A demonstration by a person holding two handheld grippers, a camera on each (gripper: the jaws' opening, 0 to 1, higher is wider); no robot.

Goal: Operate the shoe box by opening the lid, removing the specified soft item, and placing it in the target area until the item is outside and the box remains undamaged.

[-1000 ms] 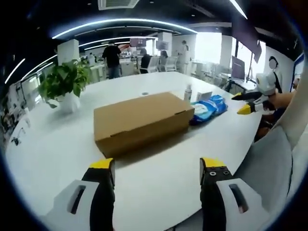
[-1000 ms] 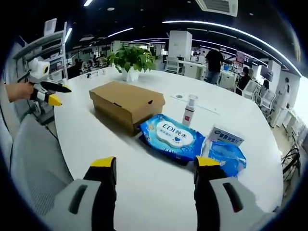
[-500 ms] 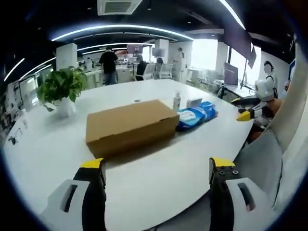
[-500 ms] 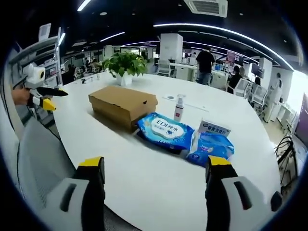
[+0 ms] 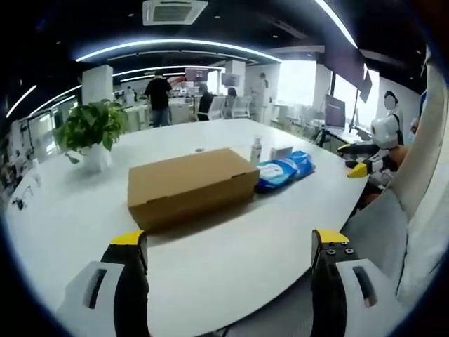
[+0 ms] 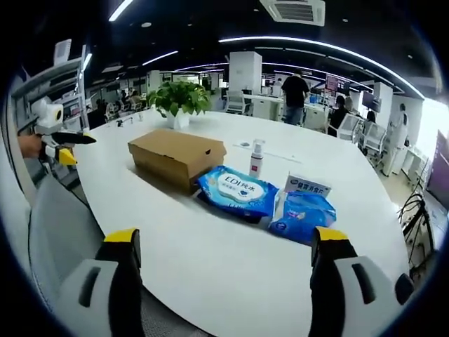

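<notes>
On the smooth white table (image 5: 231, 260), the left gripper (image 5: 231, 246) hangs spread and empty; beyond it lies the closed shoe box (image 5: 191, 184) (matte brown cardboard, long axis left-right); a glossy blue wipes pack (image 5: 277, 170) touches its right end; the right gripper (image 6: 224, 246), equally spread, has pulled back since earlier.

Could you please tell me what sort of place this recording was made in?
Most likely an open-plan office: a big white meeting table, office chairs at desks behind, and a ceiling air-conditioning unit under strip lights.
</notes>
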